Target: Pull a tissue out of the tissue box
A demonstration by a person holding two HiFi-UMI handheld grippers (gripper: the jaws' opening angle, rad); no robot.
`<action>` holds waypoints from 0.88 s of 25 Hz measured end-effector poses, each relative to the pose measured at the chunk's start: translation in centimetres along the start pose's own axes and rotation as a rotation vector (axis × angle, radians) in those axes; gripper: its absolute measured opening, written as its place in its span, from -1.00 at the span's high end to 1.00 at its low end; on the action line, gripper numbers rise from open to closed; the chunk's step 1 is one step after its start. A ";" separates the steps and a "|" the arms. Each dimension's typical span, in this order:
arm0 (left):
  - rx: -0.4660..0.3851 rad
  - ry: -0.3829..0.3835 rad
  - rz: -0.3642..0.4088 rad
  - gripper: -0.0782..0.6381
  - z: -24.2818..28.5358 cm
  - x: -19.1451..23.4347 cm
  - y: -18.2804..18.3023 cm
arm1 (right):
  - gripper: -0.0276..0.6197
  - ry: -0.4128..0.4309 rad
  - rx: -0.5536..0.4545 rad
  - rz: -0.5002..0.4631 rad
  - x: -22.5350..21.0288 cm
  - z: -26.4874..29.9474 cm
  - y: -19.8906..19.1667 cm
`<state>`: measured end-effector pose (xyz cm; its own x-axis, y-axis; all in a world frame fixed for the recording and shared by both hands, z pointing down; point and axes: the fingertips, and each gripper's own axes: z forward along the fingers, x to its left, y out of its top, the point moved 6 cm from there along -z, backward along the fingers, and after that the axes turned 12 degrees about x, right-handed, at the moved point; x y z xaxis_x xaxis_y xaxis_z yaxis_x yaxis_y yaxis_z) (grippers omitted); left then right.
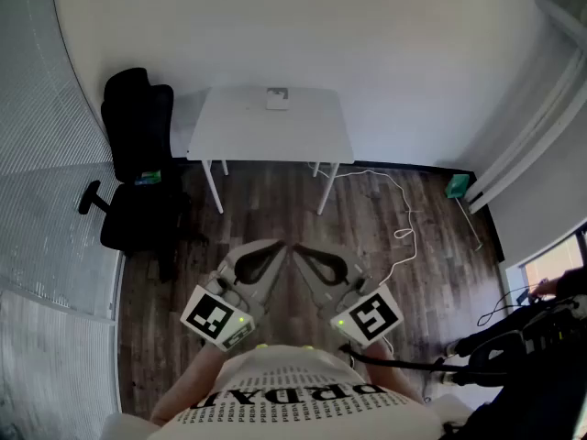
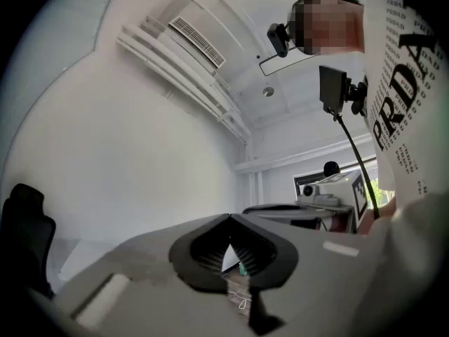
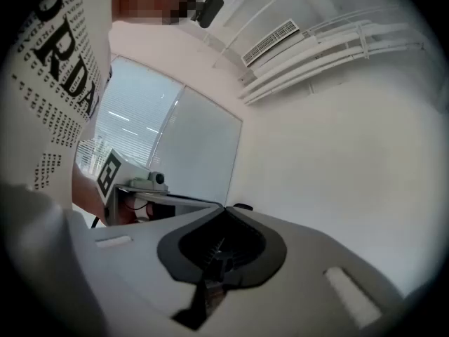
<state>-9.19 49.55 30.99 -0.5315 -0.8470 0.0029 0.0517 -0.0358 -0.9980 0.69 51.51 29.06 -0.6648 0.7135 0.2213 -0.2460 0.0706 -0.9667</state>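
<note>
A small pale tissue box (image 1: 278, 99) sits at the far edge of a white table (image 1: 271, 136) across the room. Both grippers are held close to the person's body, far short of the table, and point inward so that their tips nearly meet. My left gripper (image 1: 274, 246) is shut, its jaw tips (image 2: 228, 217) touching with nothing between them. My right gripper (image 1: 299, 249) is shut too, its tips (image 3: 224, 208) closed on nothing. The two gripper views look across at each other and at the walls; neither shows the box.
A black office chair (image 1: 138, 172) stands left of the table on the wood floor. A white cable (image 1: 404, 218) trails across the floor on the right toward a green object (image 1: 457, 187). Dark equipment with cables (image 1: 514, 337) is at the lower right.
</note>
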 end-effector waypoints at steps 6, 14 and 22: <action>-0.002 -0.002 -0.008 0.80 0.4 0.2 0.1 | 0.89 0.001 0.013 -0.001 -0.5 0.2 0.0; -0.006 -0.002 -0.015 0.80 -0.4 0.1 0.1 | 0.89 0.039 -0.038 0.058 0.2 0.3 0.5; -0.008 -0.003 -0.012 0.80 -1.6 -0.4 0.4 | 0.89 0.027 -0.023 0.025 1.5 0.3 0.9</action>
<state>-10.37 50.71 30.50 -0.5295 -0.8482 0.0146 0.0391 -0.0416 -0.9984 -0.77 52.43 28.52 -0.6510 0.7340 0.1935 -0.2130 0.0681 -0.9747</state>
